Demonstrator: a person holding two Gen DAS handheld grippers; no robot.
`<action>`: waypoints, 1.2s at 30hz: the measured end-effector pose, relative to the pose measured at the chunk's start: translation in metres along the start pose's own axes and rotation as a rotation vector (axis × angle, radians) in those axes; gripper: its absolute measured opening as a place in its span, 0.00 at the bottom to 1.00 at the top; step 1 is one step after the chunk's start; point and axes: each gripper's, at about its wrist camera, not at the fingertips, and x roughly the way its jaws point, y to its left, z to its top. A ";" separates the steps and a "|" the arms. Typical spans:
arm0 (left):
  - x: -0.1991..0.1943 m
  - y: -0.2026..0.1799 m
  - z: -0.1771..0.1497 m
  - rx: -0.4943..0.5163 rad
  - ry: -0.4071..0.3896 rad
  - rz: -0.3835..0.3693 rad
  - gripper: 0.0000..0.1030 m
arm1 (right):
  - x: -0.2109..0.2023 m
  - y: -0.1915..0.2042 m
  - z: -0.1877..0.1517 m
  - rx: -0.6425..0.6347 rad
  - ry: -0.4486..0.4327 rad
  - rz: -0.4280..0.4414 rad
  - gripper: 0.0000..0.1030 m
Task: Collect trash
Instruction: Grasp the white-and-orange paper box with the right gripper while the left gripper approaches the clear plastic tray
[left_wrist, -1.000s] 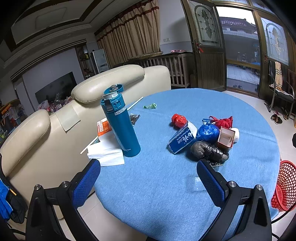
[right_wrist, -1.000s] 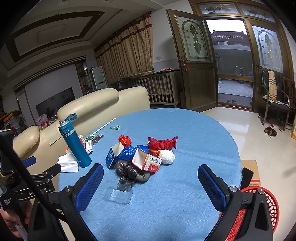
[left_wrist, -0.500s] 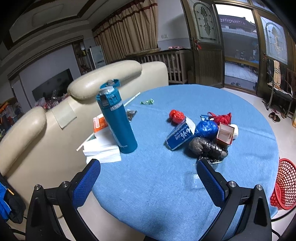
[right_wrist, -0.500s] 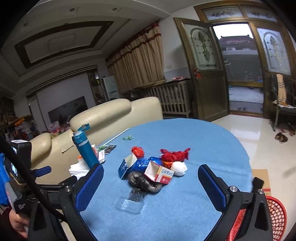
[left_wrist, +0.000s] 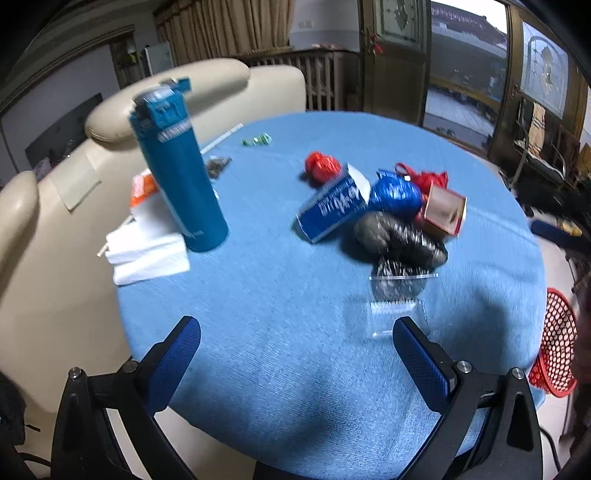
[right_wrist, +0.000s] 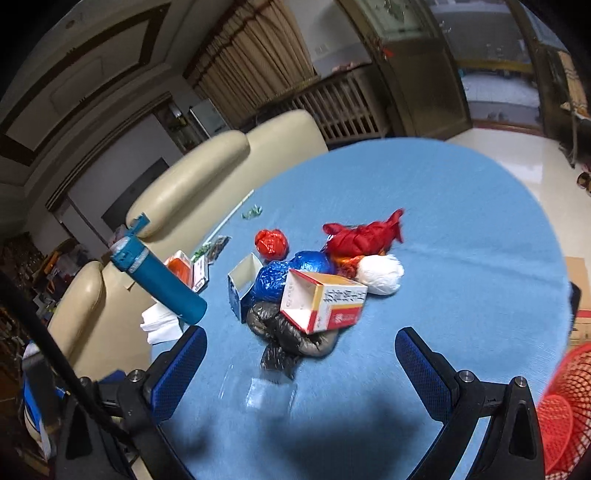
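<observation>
Both the left gripper (left_wrist: 295, 354) and right gripper (right_wrist: 301, 363) are held wide open, empty, above the table (left_wrist: 280, 354). A trash pile (right_wrist: 314, 284) is seen ahead; a red basket (right_wrist: 561, 410) sits beside the table.

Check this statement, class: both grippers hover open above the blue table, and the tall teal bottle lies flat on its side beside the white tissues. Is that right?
Not quite. The teal bottle stands upright beside the white tissues, as the left wrist view shows. The rest holds: the left gripper and right gripper both hover open above the blue table.
</observation>
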 end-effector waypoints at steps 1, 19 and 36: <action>0.004 -0.001 -0.001 0.001 0.012 -0.007 1.00 | 0.009 0.001 0.002 -0.009 -0.005 -0.016 1.00; 0.028 -0.011 0.001 0.009 0.090 -0.109 1.00 | 0.085 -0.005 0.015 0.025 0.097 -0.255 0.68; 0.072 -0.060 0.013 0.001 0.191 -0.243 1.00 | 0.049 -0.051 -0.008 0.003 0.116 -0.050 0.71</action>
